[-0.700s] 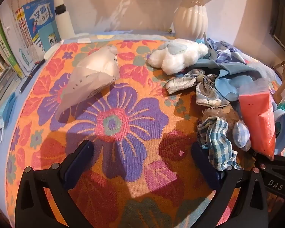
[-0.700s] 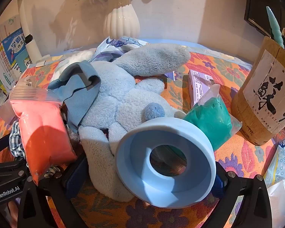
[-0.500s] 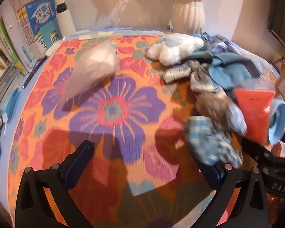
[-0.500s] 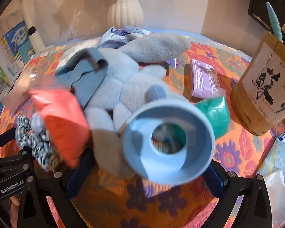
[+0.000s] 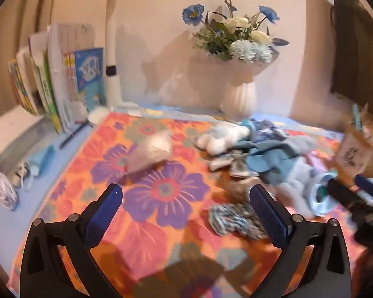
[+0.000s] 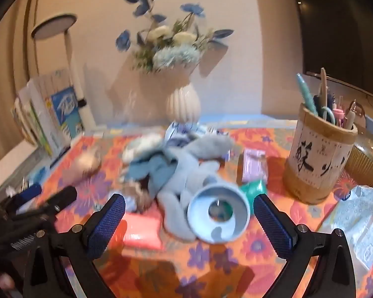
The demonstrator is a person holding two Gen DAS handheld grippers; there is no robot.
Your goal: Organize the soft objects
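A pile of soft things lies on the flowered mat (image 5: 161,223): a pale blue plush rabbit (image 6: 186,168), a white plush cloud (image 5: 221,136), blue cloth (image 5: 268,159), a checked cloth (image 5: 233,218), a red filled bag (image 6: 143,231), a green bag (image 6: 253,188) and a whitish bag (image 5: 151,151) off to the left. A pale blue ring (image 6: 218,213) leans against the rabbit. My left gripper (image 5: 186,211) is open above the mat, nothing between its fingers. My right gripper (image 6: 190,221) is open too, short of the ring and the red bag. Both views are blurred.
A white vase of blue flowers (image 6: 184,101) stands at the back wall. Books (image 5: 62,82) and a lamp stem (image 5: 112,57) are at the back left. A bamboo pen holder (image 6: 320,156) stands right, a purple pack (image 6: 255,166) beside it, tissue packs (image 6: 360,223) at the right edge.
Both grippers have pulled back and up from the pile, so everything looks smaller and farther. The red bag now lies flat in front of the rabbit. Both stay open.
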